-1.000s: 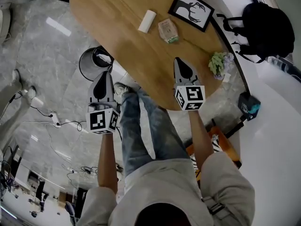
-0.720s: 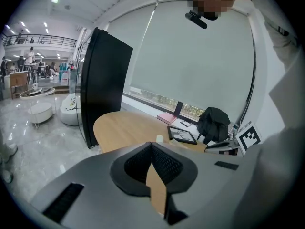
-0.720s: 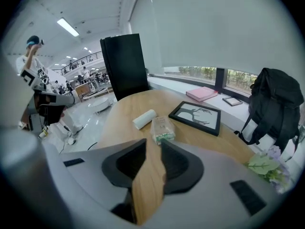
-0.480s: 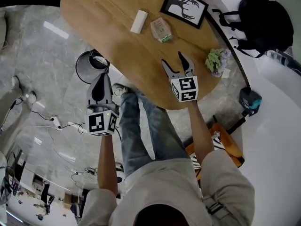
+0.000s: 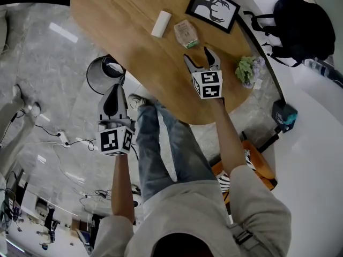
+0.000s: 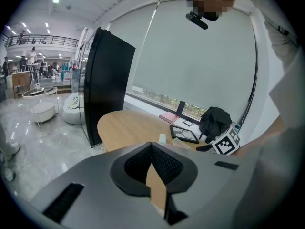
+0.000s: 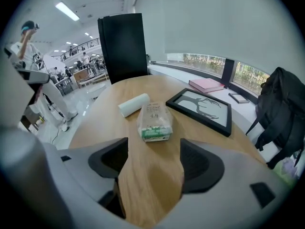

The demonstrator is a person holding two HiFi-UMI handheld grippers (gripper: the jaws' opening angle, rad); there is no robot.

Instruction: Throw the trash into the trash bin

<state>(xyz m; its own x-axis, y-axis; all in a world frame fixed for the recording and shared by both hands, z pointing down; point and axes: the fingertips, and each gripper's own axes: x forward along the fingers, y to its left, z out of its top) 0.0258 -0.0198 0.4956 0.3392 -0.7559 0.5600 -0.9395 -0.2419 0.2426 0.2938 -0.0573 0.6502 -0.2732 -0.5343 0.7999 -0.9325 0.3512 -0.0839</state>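
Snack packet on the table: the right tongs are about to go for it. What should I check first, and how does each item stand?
1. Right tongs open: ok. The jaws have just been opening, they stand wide apart and nothing is between them.
2. Snack packet lined up: ok. It lies straight ahead of the gap, not yet between the jaws.
3. Neighbours clear: ok. The white roll and the picture frame lie apart from the packet.
4. Trash bin ready: ok. It stands open on the floor beside the table.
5. Left tongs out of the way: ok. They are shut and off the table.
6. Packet full or empty: cannot tell.
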